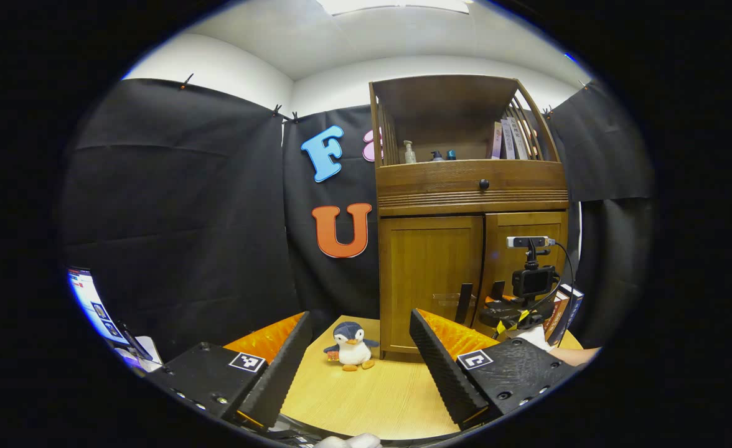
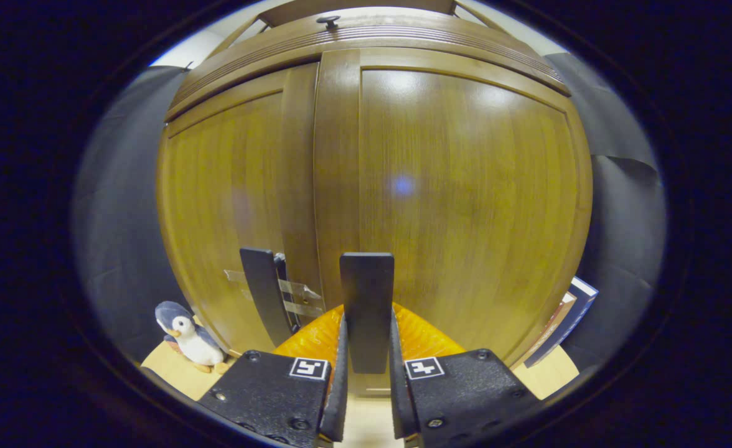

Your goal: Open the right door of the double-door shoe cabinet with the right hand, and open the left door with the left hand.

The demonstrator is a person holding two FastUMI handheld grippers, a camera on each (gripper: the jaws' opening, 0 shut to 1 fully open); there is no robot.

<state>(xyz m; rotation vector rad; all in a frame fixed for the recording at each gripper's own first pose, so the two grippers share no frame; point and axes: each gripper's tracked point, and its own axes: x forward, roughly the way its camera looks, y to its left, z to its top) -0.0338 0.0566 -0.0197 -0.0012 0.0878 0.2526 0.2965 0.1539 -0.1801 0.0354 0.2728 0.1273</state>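
Left gripper view: the left gripper (image 1: 360, 358) hangs back, fingers spread wide, facing the shoe cabinet (image 1: 472, 211) with both doors closed. Right gripper view: the right gripper (image 2: 366, 379) is clamped on the right door's handle (image 2: 366, 305), set to pull.

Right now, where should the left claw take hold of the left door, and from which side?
Take the upright bar handle low on the left door, by its inner edge. Come straight from the front, straddling it: it is narrow, vertical and stands off the panel. Stay left of the right claw, shut on the right handle.
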